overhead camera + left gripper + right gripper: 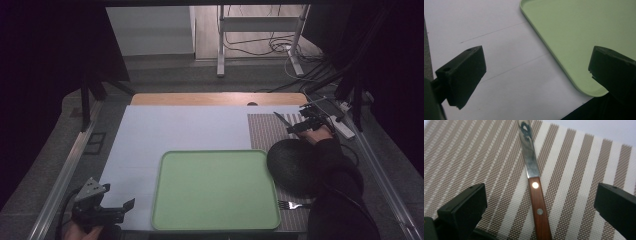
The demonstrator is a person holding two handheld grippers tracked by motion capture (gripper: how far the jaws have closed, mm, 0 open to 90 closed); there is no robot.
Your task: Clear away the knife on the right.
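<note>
A knife with a brown wooden handle [539, 212] and a steel blade lies on a brown-and-white striped placemat [579, 170]. My right gripper [540, 200] is open, one jaw on each side of the handle and apart from it. In the high view this gripper [296, 127] is at the far right, with the knife [281, 119] pointing up-left from it. My left gripper [127, 210] hovers open at the near left, over the white mat [499, 37] beside the green tray [574, 37]. Nothing is between the jaws of the left gripper [539, 70].
The green tray [215, 190] holds nothing and lies at the near middle of the white mat [185, 130]. A black round plate [292, 167] sits on the placemat [262, 132], with a fork [292, 204] just below it. A wooden table edge [215, 98] runs along the back.
</note>
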